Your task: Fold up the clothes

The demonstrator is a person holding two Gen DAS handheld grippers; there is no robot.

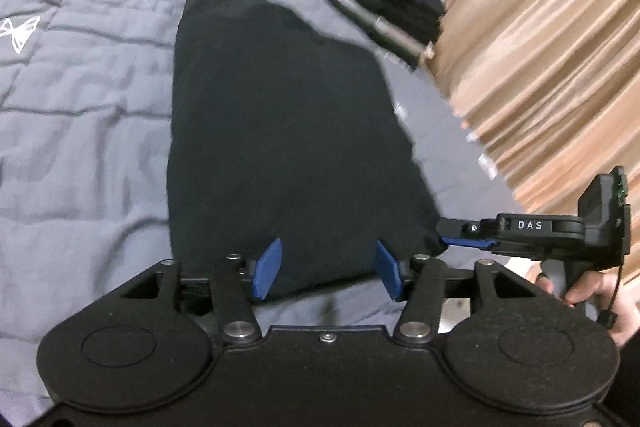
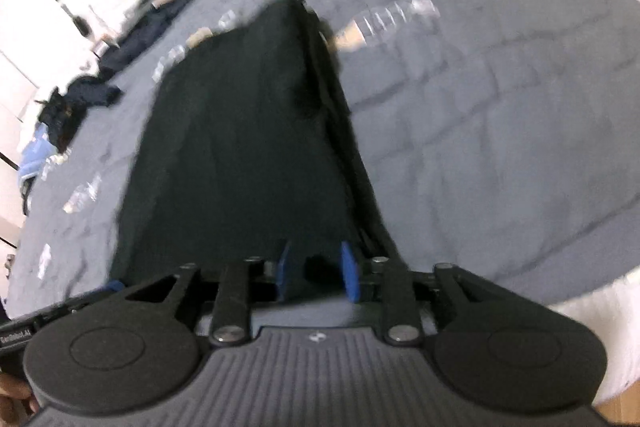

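Left claw [image 1: 327, 270]: we see its blue fingers spread above the garment's near edge.
Right claw [image 1: 464, 241]: pinching the near right corner.
Black folded cloth garment [image 1: 280, 147]: flat on the grey quilted bed cover [image 1: 80, 87].

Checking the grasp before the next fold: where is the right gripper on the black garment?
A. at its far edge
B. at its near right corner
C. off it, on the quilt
B: in the left wrist view the right gripper reaches in sideways and meets the black garment at its near right corner.
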